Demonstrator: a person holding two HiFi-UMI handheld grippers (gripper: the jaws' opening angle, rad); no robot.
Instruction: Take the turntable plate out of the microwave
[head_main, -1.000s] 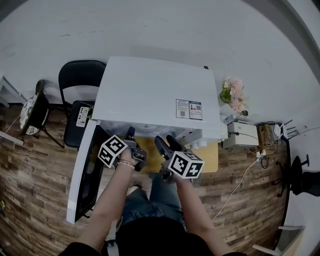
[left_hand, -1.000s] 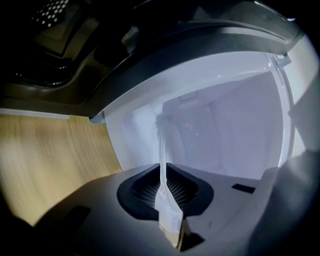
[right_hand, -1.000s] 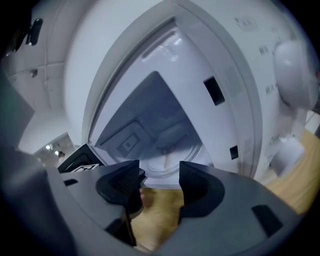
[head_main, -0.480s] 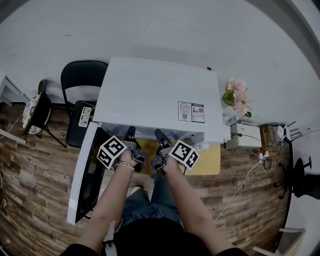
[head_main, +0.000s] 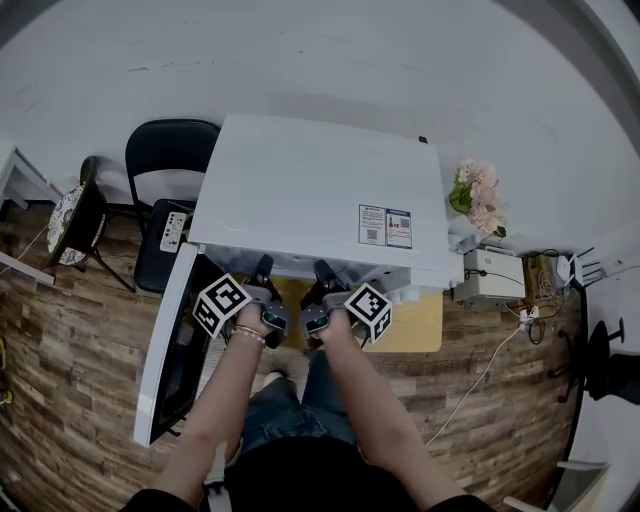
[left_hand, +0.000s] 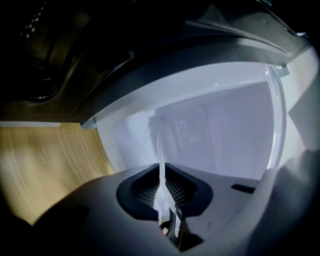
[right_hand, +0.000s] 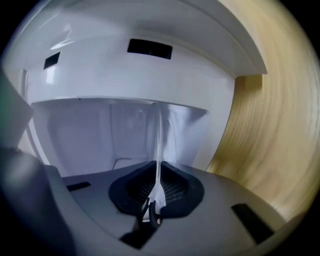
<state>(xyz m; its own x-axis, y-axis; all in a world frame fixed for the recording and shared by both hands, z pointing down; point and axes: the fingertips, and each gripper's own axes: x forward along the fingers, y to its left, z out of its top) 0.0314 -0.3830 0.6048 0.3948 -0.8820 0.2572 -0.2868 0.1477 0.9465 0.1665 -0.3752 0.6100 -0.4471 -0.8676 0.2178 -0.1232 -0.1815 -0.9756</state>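
Observation:
The white microwave (head_main: 320, 190) stands with its door (head_main: 160, 350) swung open to the left. Both grippers reach into its opening side by side. The glass turntable plate shows only in the gripper views, edge-on as a thin clear line (left_hand: 161, 160) (right_hand: 158, 145) against the white cavity. My left gripper (head_main: 262, 270) (left_hand: 162, 197) is shut on the plate's rim. My right gripper (head_main: 322, 275) (right_hand: 156, 190) has just been closing and now pinches the rim too. The microwave's top hides the plate in the head view.
The microwave sits on a light wooden tabletop (head_main: 420, 320). A black chair (head_main: 165, 160) stands behind the open door. Pink flowers (head_main: 475, 195) and a small white box (head_main: 490, 272) with cables are at the right. The cavity walls (right_hand: 85, 135) close in around both grippers.
The right gripper has rolled over, moved down and in toward the microwave's opening, and shut its wide jaws on the plate's rim. The left gripper has stayed put.

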